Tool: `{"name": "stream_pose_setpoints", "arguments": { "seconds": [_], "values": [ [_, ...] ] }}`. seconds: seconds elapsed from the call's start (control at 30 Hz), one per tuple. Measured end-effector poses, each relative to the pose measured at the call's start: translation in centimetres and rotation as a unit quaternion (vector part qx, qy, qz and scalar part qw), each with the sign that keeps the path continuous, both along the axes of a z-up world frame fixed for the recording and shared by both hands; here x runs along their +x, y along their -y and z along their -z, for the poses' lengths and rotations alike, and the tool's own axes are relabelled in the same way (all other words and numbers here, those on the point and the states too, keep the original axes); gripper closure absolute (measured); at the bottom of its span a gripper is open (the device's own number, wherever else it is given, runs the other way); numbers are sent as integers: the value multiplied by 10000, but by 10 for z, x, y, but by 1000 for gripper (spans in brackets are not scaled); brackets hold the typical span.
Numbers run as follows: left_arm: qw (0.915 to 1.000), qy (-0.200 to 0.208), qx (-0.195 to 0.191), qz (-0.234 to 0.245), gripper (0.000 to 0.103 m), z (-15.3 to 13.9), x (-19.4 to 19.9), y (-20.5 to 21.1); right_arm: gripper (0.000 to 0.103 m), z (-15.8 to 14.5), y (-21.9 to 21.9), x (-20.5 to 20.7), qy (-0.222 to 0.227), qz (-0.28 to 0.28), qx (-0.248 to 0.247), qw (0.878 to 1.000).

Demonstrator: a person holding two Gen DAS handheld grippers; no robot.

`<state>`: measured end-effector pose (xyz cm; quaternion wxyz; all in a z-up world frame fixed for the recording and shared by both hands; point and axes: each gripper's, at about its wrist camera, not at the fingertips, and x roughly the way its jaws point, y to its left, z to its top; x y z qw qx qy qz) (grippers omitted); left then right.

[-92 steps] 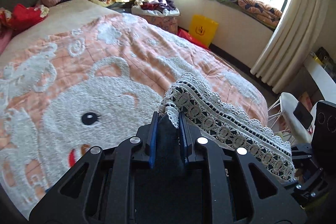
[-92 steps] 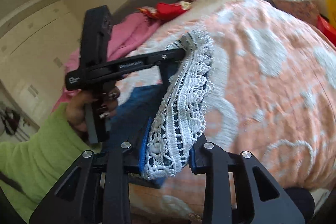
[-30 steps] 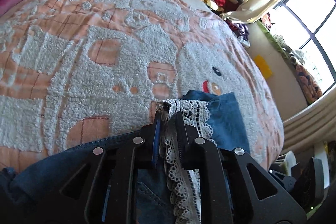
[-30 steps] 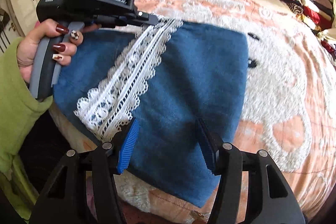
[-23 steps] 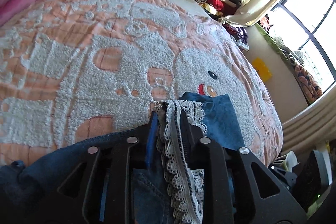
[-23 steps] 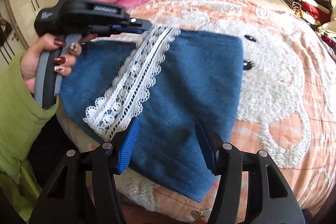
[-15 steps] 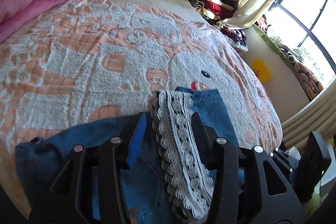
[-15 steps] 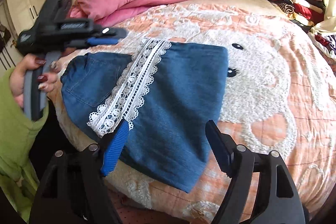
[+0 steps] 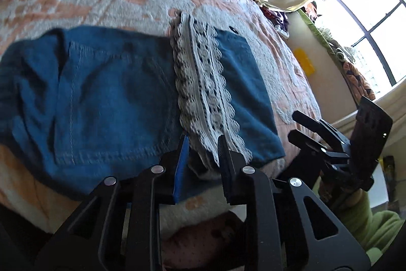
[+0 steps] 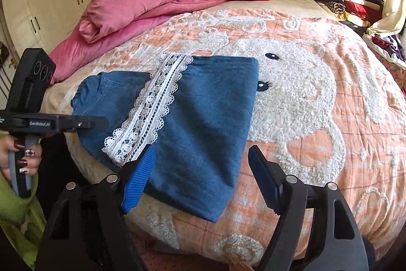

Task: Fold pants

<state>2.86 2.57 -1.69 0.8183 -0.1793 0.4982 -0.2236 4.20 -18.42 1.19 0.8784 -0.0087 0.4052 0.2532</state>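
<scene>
Denim pants with a white lace hem lie folded across the bed's near edge. Both tools hang empty: right tool wide open, left tool narrowed, jaws just closing on nothing. Next likely another fold, needing a fresh grip at an edge.

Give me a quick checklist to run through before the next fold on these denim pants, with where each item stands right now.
1. Denim pants lying on the bedspread: ok.
2. Lace hem folded back over the denim: ok.
3. Right gripper free, jaws wide, nothing between them: ok.
4. Left gripper free of the cloth: ok; jaws have just been closing and stand apart, lace lying beyond the tips.
5. Near edge fully on the bed: not ok, it droops over the side.
6. Layers underneath smooth: cannot tell.
</scene>
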Motion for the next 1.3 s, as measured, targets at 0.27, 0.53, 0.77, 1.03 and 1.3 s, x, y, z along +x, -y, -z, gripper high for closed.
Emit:
{"name": "stream_pose_setpoints", "arguments": {
  "seconds": [0.27,0.53,0.77,1.03,1.3],
  "values": [
    [9986,-451,-246,-142,67,17,2,4,28,3,-6,-6,-14,-83,-60,9999],
    [9990,-406,-160,-110,97,20,2,19,28,14,-13,-5,-166,-189,-147,9996],
    [9994,-145,297,25,97,8,-13,19,29,-2,-32,-4,88,-522,-231,9983],
    [9956,1,930,101,91,16,-10,33,33,25,-48,4,-193,-619,-611,9960],
    [9946,30,1032,118,87,19,-9,35,33,46,-37,11,-446,-371,-774,9953]
  ]
}}
